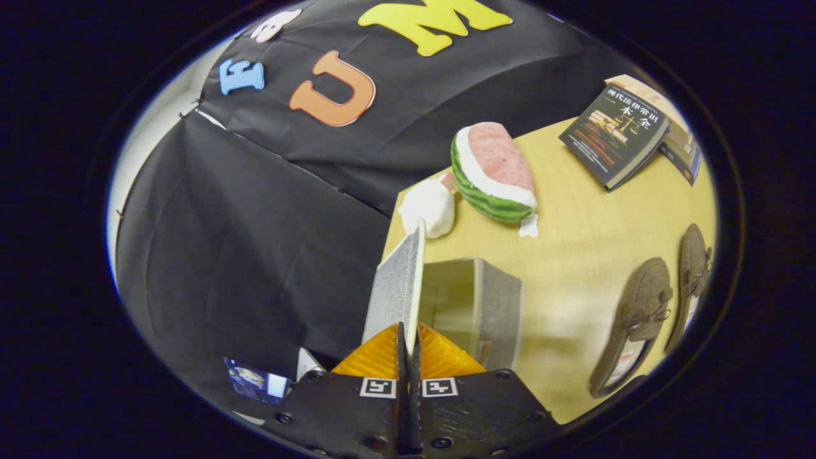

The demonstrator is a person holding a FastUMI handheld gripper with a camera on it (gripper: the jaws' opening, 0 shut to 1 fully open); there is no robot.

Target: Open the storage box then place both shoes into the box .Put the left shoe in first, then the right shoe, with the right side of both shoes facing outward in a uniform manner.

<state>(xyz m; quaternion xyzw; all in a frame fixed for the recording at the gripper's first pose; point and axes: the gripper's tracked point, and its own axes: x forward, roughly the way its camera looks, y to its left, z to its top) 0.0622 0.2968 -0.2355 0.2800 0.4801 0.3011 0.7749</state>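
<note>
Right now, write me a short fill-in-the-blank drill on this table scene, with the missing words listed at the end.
1. The gripper is shut on the box's raised ____.
2. The storage box stands open, and inside it there are ____ shoes.
3. The two shoes lie side by side on the ____, apart from the box.
4. Beyond the box, next to a white plush, lies a plush slice of ____.

Missing words: lid; no; table; watermelon
</note>
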